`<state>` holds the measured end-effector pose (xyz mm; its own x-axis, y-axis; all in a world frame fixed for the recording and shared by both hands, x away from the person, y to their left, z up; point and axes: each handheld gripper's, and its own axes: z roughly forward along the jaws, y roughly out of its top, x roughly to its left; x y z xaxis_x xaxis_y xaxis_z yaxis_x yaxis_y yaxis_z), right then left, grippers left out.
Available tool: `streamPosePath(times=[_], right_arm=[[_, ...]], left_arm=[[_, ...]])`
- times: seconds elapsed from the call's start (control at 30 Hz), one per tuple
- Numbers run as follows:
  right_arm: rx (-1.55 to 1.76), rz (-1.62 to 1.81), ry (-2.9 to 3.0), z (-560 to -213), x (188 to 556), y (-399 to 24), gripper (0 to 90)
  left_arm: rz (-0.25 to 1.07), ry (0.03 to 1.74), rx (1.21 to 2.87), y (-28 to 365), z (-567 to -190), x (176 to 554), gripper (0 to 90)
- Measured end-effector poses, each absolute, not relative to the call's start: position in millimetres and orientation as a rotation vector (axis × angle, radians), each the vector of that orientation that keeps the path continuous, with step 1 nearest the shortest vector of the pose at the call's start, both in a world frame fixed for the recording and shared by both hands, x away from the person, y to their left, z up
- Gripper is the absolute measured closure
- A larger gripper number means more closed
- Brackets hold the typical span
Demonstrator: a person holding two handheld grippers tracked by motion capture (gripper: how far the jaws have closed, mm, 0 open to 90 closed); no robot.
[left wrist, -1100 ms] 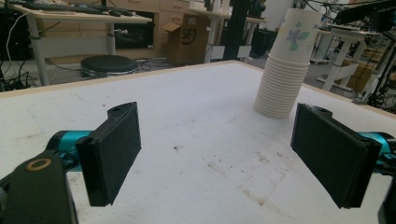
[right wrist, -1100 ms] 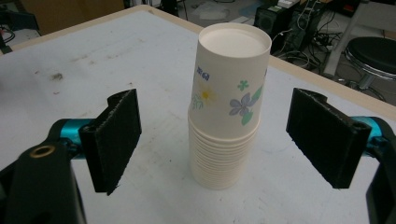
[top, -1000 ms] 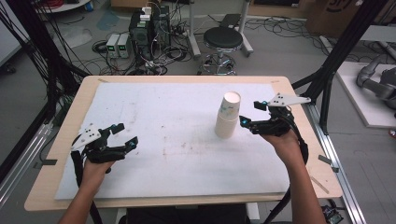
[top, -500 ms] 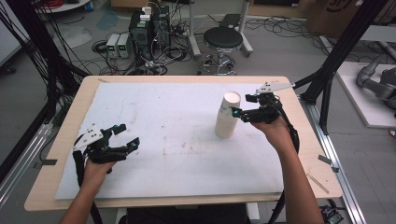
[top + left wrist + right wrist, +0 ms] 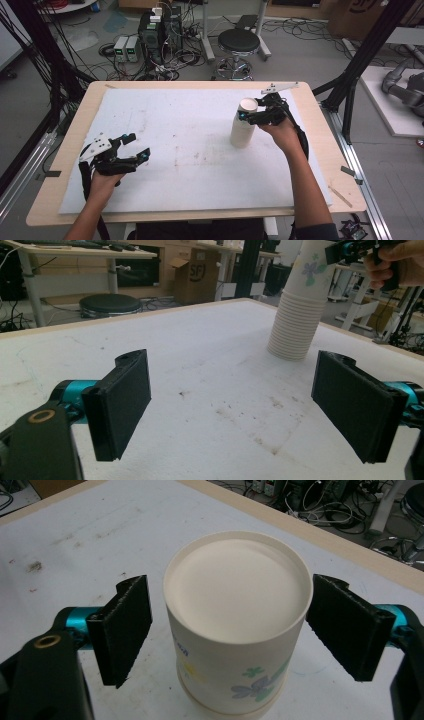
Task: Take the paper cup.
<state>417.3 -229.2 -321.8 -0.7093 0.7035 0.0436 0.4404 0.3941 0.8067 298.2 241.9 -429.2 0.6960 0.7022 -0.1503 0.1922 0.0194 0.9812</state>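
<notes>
Stack of paper cups [image 5: 243,127], nested upside down, base of the top cup [image 5: 235,587] facing up, flower print on its side. Standing upright on the white mat [image 5: 190,150], right of centre, toward the far side of the table [image 5: 320,150]. Probably very light, thin-walled, easily crushed or dented under a hard squeeze; smooth paper likely a bit slippery; tall column apt to tip if nudged sideways. Best taken on the side wall of the top cup, just below the closed base where the bottom stiffens it, with gentle pressure; a straight lift should free it from the cup beneath, though nested cups may cling and come up together.

Right gripper [image 5: 227,630] straddling the top cup, jaws apart and just now narrowing, pads on either side without contact, small gaps visible on both. Left gripper [image 5: 247,405] well apart near the left front of the mat, jaws wide, nothing between them
</notes>
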Motion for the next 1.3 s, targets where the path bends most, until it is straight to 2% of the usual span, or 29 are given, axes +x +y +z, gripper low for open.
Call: streamPosePath(times=[0.03, 0.1, 0.3, 0.57, 1.3], right_arm=[[1.003, 1.215, 2.349, -322, 418, -229, 19.6], [0.994, 1.211, 2.351, -323, 419, -230, 28.4], [0.969, 1.234, 2.341, -320, 418, -231, 33.1], [0.944, 1.264, 2.309, -313, 416, -234, 33.7], [0.888, 1.365, 2.195, -257, 387, -247, 35.1]], left_arm=[[0.46, 0.764, 1.535, 242, -429, 298, 16.0], [0.463, 0.766, 1.536, 243, -429, 298, 16.0], [0.462, 0.765, 1.534, 243, -429, 298, 16.0], [0.458, 0.766, 1.539, 242, -430, 299, 16.0], [0.453, 0.77, 1.542, 242, -431, 299, 16.0]])
